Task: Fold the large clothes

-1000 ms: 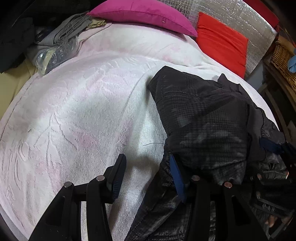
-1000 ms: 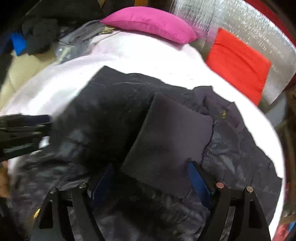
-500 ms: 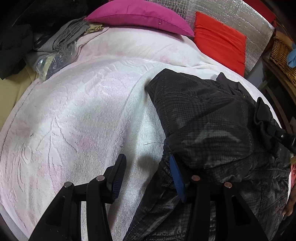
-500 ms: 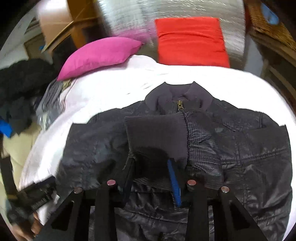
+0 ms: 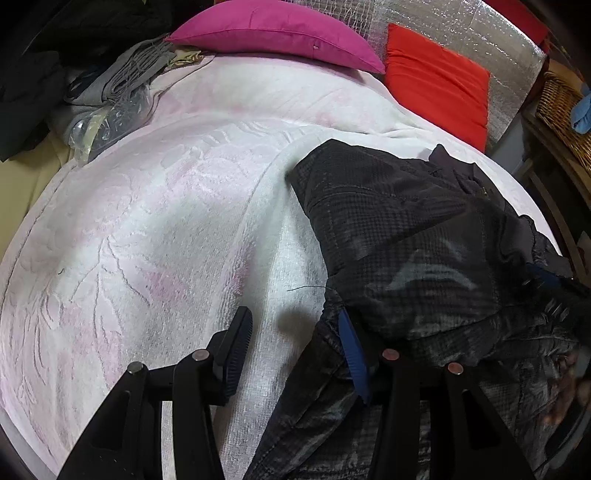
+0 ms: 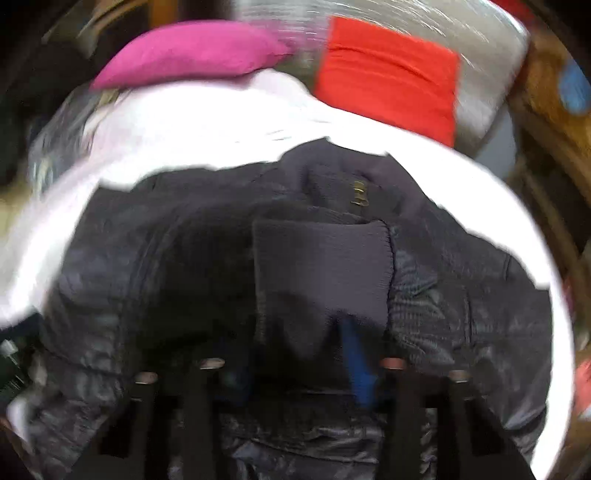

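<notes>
A black quilted jacket point(image 5: 424, 240) lies front-up on a white and pink blanket point(image 5: 147, 221) covering a bed. My left gripper point(image 5: 291, 350) hangs open over the blanket. Its right finger sits at the jacket's left edge and no cloth lies between the jaws. In the blurred right wrist view, the jacket point(image 6: 147, 277) fills the middle, with its collar and brass zipper pull point(image 6: 358, 194) at the far side. My right gripper point(image 6: 295, 354) has the ribbed sleeve cuff point(image 6: 321, 266) between its jaws. They are closing on it, and the cuff lies over the jacket's chest.
A pink pillow point(image 5: 277, 33) and a red cushion point(image 5: 439, 81) lean against a silver foil panel at the head of the bed. Grey clothes point(image 5: 122, 74) and a clear plastic bag point(image 5: 107, 125) lie at the far left. A wicker basket point(image 5: 561, 103) stands on the right.
The right gripper has rolled and swung across the jacket with the cuff, and its jaws have narrowed around it. The jacket's right side has shifted. The left gripper has stayed put.
</notes>
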The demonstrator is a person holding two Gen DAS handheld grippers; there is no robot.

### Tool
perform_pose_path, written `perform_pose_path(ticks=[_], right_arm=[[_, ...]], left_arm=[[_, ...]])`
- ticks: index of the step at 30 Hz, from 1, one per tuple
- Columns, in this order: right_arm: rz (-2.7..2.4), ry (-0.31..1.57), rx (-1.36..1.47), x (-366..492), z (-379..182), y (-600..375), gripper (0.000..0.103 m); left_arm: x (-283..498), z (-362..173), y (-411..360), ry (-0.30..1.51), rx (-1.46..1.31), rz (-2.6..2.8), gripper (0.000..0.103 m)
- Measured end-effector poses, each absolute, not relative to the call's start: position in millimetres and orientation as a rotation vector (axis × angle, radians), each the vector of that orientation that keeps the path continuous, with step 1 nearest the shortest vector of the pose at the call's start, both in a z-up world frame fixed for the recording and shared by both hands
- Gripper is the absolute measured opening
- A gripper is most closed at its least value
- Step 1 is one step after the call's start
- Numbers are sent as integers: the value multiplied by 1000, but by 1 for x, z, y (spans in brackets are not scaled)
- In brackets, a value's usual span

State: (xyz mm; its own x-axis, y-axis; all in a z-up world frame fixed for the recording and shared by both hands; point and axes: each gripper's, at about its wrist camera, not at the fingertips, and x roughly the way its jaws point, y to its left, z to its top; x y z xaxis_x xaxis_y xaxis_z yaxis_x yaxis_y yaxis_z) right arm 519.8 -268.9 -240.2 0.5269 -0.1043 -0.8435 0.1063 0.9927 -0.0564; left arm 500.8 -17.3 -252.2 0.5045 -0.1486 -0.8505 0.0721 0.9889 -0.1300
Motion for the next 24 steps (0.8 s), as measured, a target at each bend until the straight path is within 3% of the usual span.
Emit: perform_pose_path(ticks=[5, 12, 20, 21, 22, 24], right_arm=[[-179, 906, 158, 500, -201, -332, 13], [-272, 821, 424, 453, -175, -446, 13], [-133, 800, 897, 420, -225, -521, 17], [-114, 800, 954, 417, -231, -525, 19], [-95, 795, 1005, 418, -238, -528, 28], [-35, 787, 1074, 422, -248, -532, 72]], left_arm=[[495, -239, -15, 976, -94, -132, 49], [486, -218, -22, 870, -74, -162, 49], [491, -240, -55, 946, 51, -176, 50], [491, -241, -54, 948, 45, -177, 50], [491, -241, -54, 950, 42, -177, 50], [493, -243, -53, 956, 38, -177, 50]])
